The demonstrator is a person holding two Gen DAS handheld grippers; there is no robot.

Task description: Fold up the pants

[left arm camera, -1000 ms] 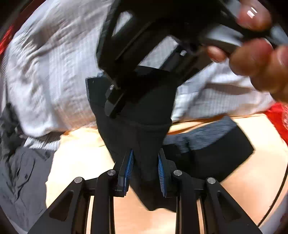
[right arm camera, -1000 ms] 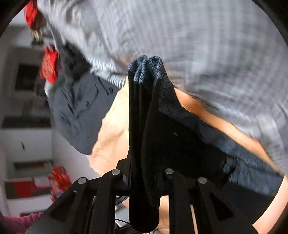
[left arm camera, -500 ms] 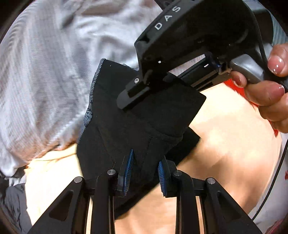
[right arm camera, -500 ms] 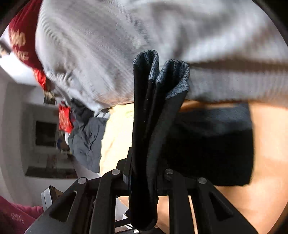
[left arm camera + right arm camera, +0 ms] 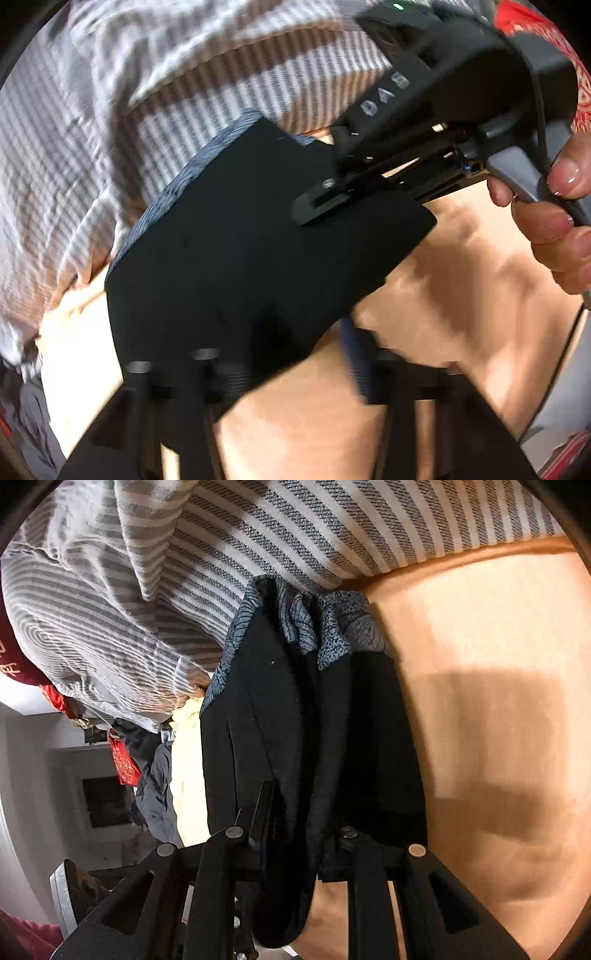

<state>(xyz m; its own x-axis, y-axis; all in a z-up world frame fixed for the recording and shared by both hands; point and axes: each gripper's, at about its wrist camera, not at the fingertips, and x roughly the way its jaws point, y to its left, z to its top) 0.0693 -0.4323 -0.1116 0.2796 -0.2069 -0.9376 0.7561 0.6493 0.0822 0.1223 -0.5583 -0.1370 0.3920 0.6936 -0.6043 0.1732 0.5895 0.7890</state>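
Black folded pants point(image 5: 295, 720), blue-knit waistband, pinched in right claw point(image 5: 299, 834); left claw point(image 5: 288, 369) spread, blurred.

Both wrist views close, sharing black pants point(image 5: 258, 258).

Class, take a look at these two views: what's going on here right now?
A person is folding dark pants with a hand-held tool in each hand. The right tool is shut on a bunched, layered edge of the pants, with the patterned blue lining showing at the far end. In the left view the picture is blurred; the left tool appears to have the fabric draped over one finger. A striped shirt lies behind, on the tan surface.
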